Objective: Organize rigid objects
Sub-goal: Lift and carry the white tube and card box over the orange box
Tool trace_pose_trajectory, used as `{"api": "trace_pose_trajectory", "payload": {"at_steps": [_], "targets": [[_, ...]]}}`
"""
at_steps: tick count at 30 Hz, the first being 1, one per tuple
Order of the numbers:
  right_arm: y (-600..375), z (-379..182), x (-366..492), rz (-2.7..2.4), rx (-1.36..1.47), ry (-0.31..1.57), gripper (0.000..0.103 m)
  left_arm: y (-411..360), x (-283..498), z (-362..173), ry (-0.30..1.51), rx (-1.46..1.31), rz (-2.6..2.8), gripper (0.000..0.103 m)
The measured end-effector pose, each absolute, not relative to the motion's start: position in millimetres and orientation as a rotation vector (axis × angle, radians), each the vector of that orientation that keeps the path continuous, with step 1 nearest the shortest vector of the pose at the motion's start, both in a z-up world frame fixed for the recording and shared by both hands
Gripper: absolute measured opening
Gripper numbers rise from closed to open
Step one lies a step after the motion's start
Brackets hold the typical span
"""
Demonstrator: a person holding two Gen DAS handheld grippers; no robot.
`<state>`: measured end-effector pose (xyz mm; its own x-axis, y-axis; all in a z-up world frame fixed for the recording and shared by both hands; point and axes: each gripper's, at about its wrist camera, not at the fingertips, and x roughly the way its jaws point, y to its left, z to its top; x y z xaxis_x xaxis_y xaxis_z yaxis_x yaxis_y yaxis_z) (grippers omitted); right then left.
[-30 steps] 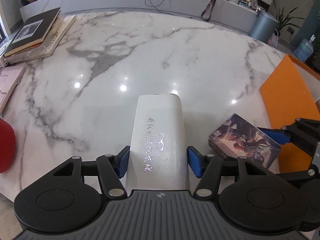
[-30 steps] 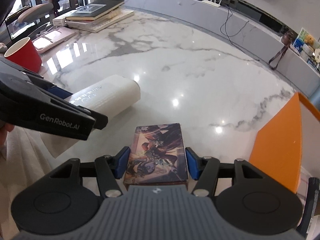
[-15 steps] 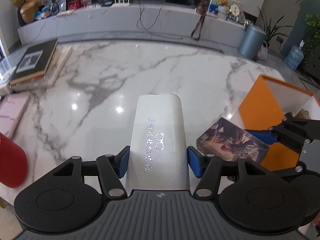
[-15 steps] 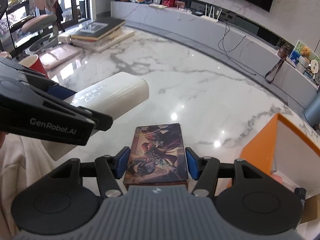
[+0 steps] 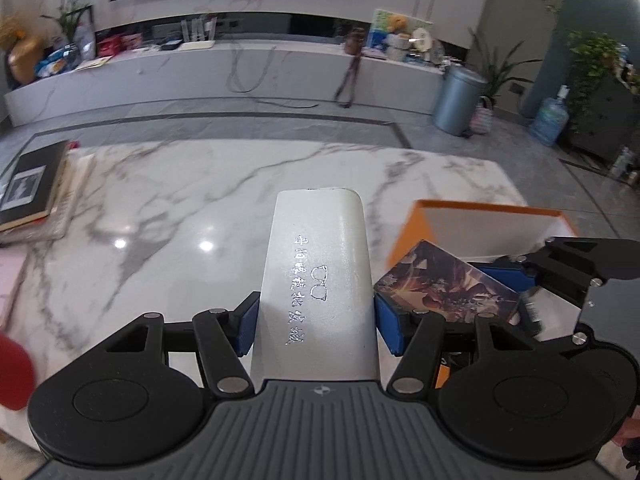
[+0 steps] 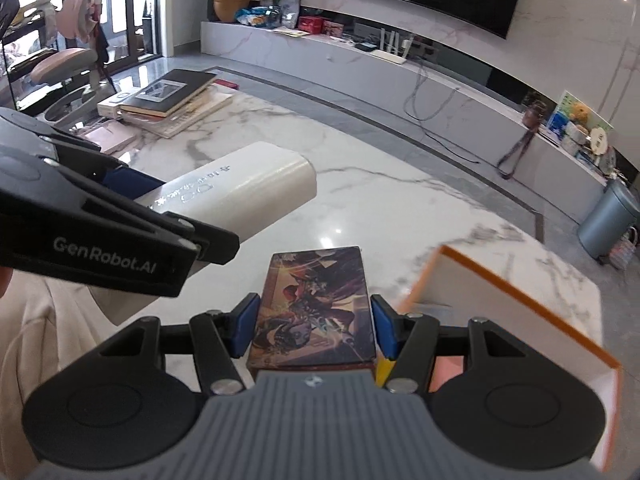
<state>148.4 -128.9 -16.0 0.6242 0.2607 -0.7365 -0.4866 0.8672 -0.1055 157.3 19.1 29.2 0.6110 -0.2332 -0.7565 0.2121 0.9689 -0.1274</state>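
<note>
My left gripper (image 5: 316, 326) is shut on a white glasses case (image 5: 320, 264) with silver lettering, held in the air above the marble table (image 5: 180, 216). My right gripper (image 6: 314, 328) is shut on a flat box with colourful printed art (image 6: 316, 304), held beside the near corner of an open orange box (image 6: 520, 304) with white inner walls. In the left wrist view the art box (image 5: 448, 288) and the right gripper (image 5: 540, 276) sit to the right, in front of the orange box (image 5: 412, 232). The white case also shows in the right wrist view (image 6: 240, 192).
A stack of books (image 5: 32, 192) lies at the table's far left, also in the right wrist view (image 6: 172, 100). A red cup (image 5: 12, 372) stands at the near left edge. A pink case (image 6: 106, 138) lies by the books. Beyond the table are floor and a low marble bench.
Both grippers have risen from the table with their objects still held. The orange box's open top has come into view, and the art box has come closer to it.
</note>
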Motion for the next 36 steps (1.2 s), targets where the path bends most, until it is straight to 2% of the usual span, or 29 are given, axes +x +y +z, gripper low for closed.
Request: {"api": "trace_pose_trajectory", "payload": {"at_steps": [11,24,36], "targets": [[-236,-2,142,0.29,-0.252,0.869,0.059,-80,169,33,0.899,-0.021,-0.441,0.069],[-309,-62,166,0.195,-0.161,0.978,0.059,-154,190,-14,1.005,0.045,-0.478,0.069],[-330,-108,181,0.066,-0.321,1.065,0.058,-187,198,-52,1.089,0.063,-0.503,0.069]]}}
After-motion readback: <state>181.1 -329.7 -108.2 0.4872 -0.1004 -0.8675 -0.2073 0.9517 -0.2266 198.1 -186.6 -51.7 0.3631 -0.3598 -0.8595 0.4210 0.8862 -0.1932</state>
